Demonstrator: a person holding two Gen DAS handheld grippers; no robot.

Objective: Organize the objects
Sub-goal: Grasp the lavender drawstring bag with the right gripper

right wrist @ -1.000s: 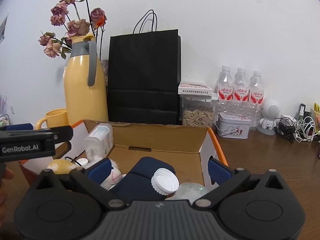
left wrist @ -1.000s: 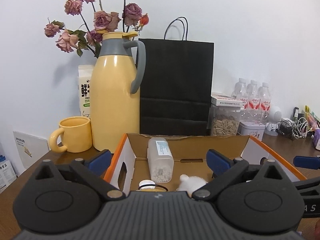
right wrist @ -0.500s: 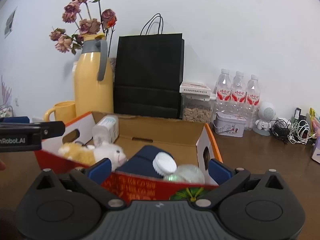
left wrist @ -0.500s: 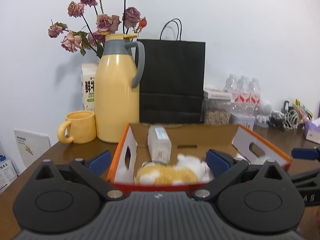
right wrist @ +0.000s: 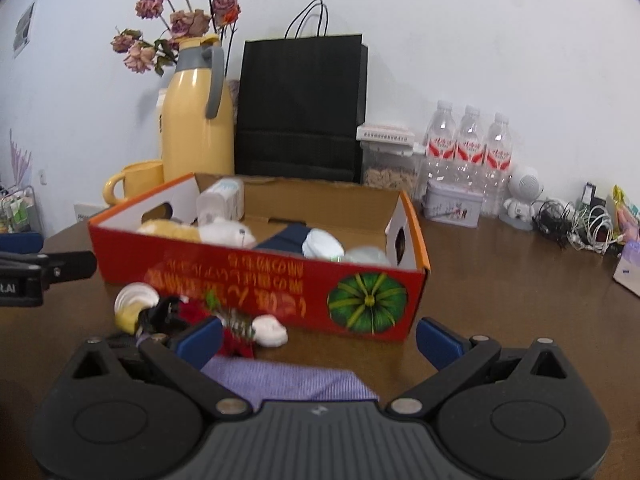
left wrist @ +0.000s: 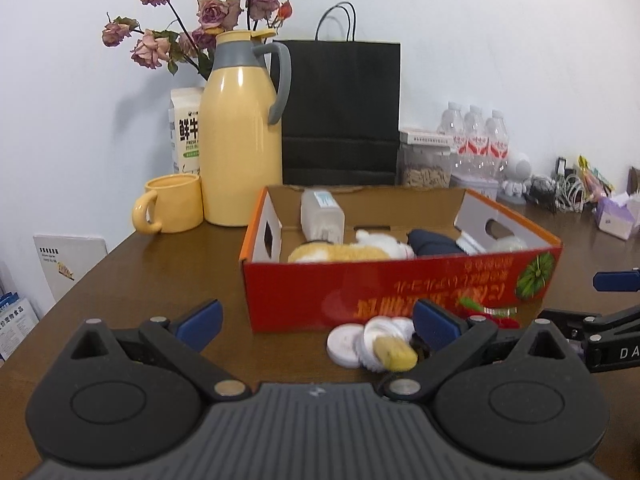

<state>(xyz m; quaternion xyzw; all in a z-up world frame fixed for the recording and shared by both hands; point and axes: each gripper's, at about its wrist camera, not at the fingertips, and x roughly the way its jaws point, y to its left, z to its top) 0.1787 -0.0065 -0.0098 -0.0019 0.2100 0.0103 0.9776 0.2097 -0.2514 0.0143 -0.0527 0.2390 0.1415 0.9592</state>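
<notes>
Left hand-held gripper [left wrist: 316, 320]: jaws spread wide, holding nothing, low over the brown surface [left wrist: 140, 280] in front of the box.
Right hand-held gripper [right wrist: 318, 338]: jaws also wide apart and empty, low over the surface, facing the box's front wall.
Box [left wrist: 400, 284]: open-topped red cardboard carton with an orange rim and a green pumpkin print at one front corner, standing on the surface between the two views.
Inside the box: a clear plastic bottle [left wrist: 322, 216] leaning against the back left corner; a yellow-and-white plush toy [left wrist: 348, 250] lying along the front wall; a dark blue bundle [left wrist: 430, 242] to its right; a white lid [right wrist: 322, 243] beside that.
Outside the box: two white discs [left wrist: 360, 340] with a yellow piece [left wrist: 394, 354] lying on the surface touching or just in front of the box; a red and white trinket [right wrist: 240, 330] beside them; a purple striped cloth [right wrist: 292, 380] close under the right gripper.
Behind the box: a yellow flask [left wrist: 240, 136] with dried roses [left wrist: 200, 20] behind it, a yellow mug [left wrist: 172, 208], a milk carton [left wrist: 186, 128], a black paper bag [left wrist: 340, 108], a jar [right wrist: 390, 160] and three water bottles [right wrist: 470, 144].
</notes>
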